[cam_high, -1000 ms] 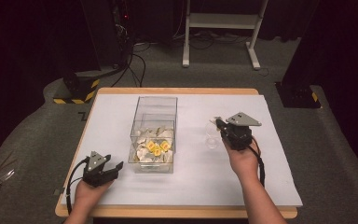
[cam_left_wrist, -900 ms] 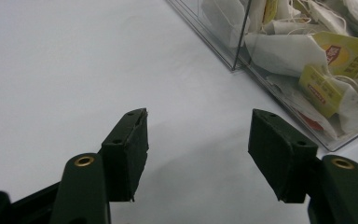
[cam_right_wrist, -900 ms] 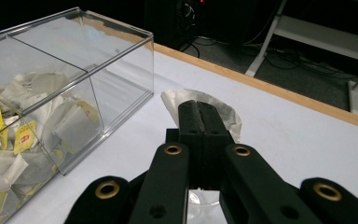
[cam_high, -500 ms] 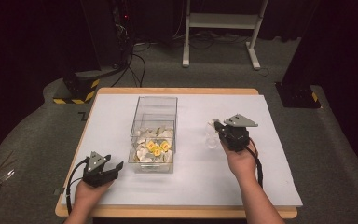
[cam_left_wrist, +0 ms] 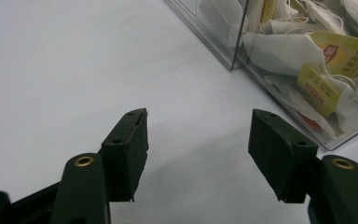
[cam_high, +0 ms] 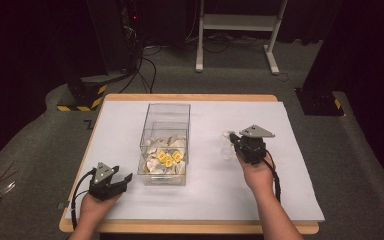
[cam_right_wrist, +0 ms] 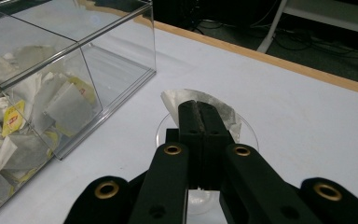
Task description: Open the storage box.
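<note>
Teabag poised over glass

Right gripper [cam_right_wrist: 200, 109] clamped tight on teabag [cam_right_wrist: 177, 99], held just above small clear glass [cam_right_wrist: 168, 128] near table's right half, clear box [cam_high: 165, 145] well to its left. Drop is straight down. Left gripper [cam_left_wrist: 198, 140] half open, empty, near front-left corner.

Clear box [cam_high: 166, 131] of tea bags [cam_high: 166, 159] mid-table, left claw [cam_high: 126, 179] near, right claw [cam_high: 230, 141] at a glass [cam_high: 226, 150].

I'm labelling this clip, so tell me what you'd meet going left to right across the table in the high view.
Left gripper, jaws open over the white table cover → clear box with tea bags in its near compartment → clear glass cup → right gripper, shut on a tea bag over the cup.
</note>
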Motion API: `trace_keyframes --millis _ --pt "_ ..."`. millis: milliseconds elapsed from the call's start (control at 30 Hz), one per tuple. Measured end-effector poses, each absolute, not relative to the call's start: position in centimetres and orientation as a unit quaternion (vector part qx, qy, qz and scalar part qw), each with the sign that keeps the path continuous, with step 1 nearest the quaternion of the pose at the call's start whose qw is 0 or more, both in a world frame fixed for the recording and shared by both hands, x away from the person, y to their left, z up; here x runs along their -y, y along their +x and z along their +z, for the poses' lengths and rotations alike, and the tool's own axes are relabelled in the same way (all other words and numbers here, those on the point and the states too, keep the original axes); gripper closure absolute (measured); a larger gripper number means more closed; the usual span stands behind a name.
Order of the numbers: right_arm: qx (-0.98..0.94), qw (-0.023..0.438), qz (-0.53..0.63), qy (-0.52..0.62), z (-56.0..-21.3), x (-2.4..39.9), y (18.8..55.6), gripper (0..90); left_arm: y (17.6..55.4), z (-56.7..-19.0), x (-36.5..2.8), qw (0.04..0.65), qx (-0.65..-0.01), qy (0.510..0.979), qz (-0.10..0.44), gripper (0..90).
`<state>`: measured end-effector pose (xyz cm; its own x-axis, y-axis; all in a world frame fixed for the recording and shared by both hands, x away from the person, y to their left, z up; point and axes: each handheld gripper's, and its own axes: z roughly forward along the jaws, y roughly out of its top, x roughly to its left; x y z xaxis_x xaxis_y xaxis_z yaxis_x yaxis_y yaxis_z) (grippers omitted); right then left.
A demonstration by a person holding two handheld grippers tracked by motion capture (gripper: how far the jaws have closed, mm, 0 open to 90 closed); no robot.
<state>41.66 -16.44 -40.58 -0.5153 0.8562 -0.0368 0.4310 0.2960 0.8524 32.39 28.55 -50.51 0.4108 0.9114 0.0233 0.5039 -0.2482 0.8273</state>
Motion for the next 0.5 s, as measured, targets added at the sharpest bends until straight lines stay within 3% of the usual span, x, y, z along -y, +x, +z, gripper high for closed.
trace_keyframes --millis 200,500 --pt "-0.762 0.255 0.417 0.425 -40.70 16.44 41.80 81.7 32.38 -50.50 -28.55 0.388 -0.474 0.745 0.264 38.0" --pt "-0.760 0.261 0.421 0.420 -40.43 16.59 41.48 79.3 32.37 -50.51 -28.53 0.387 -0.474 0.745 0.265 38.0"
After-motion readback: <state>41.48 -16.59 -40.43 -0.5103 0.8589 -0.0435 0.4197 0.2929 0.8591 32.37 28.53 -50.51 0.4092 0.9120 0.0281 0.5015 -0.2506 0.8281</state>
